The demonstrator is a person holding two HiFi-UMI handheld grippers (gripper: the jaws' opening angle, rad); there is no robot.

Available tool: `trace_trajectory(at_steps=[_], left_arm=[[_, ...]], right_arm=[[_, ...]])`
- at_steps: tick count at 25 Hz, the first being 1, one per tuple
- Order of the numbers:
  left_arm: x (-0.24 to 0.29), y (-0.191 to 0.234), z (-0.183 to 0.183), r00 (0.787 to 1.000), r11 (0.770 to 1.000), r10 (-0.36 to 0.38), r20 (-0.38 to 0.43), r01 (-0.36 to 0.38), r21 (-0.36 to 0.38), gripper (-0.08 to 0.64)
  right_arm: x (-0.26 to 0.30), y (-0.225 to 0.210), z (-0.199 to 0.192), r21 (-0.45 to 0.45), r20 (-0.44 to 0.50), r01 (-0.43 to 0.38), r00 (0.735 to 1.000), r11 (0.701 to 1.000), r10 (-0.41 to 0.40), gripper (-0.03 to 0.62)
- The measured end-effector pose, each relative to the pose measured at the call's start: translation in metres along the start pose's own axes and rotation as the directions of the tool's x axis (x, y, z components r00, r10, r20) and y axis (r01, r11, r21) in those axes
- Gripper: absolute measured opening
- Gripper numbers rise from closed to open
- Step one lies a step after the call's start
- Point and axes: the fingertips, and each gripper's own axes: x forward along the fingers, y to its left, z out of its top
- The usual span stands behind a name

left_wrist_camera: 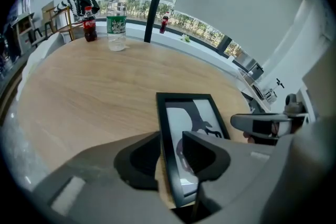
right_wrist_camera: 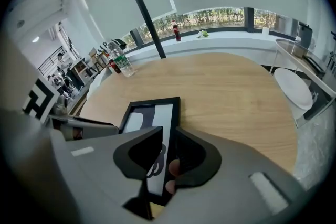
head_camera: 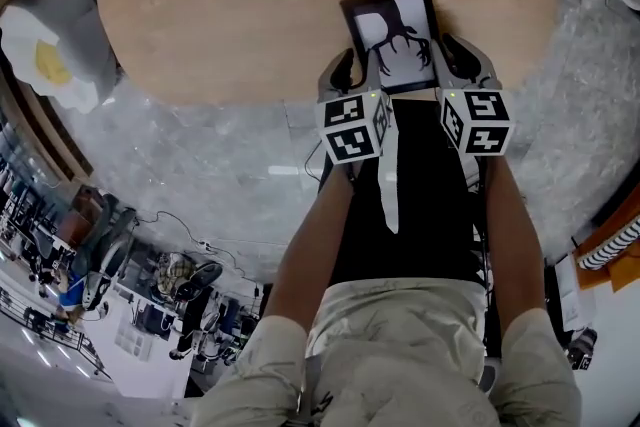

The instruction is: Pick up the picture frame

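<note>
**Picture frame, flat on desk, flanked by two released tools**

Pose: both bare forearms reached forward side by side from the body, each angled steeply down toward the near edge of the desk. The left tool [head_camera: 350, 70] and right tool [head_camera: 455, 60] sat level with one another. Each grey plastic body carried a white cube with black square markers, left [head_camera: 353, 127] and right [head_camera: 477, 120].

Item: one black-bordered rectangular picture frame [head_camera: 392, 30], slim, holding a white sheet printed with a dark antlered silhouette. It lay face up at the near rim of the desk, long side running away from the person.

Position relative to tools: the left tool [left_wrist_camera: 170, 157] straddled the frame's [left_wrist_camera: 184, 107] left border, dark pads apart with a gap on either side. The right tool [right_wrist_camera: 169, 152] straddled the frame's [right_wrist_camera: 149, 113] right border likewise. Both tools were released, gripping nothing.

Support: round desk [head_camera: 250, 15] of pale wood with fine straight grain and a matt finish.

Also on the desk, at the far side, well apart from the frame: a clear plastic water bottle with a green label [left_wrist_camera: 116, 18] and a small dark cola bottle with a red label [left_wrist_camera: 90, 23].
</note>
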Motion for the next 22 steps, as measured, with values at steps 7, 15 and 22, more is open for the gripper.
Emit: trace_trajectory(at_steps=[7,15,22], left_arm=[[0.011,0.000,-0.008,0.999,1.000,-0.030,-0.022,0.030,0.002,0.144],[0.017,0.007,-0.012,0.999,1.000,-0.017,-0.033,0.016,-0.026,0.147],[0.019,0.005,-0.014,0.996,0.997,-0.063,-0.066,0.061,-0.036,0.130]], right_arm=[[0.011,-0.006,-0.017,0.005,-0.050,-0.001,0.999,1.000,0.001,0.104],[0.019,-0.005,-0.026,0.004,-0.083,-0.015,0.996,1.000,0.015,0.104],[0.022,-0.006,-0.033,-0.011,-0.099,-0.025,0.995,1.000,0.024,0.095]])
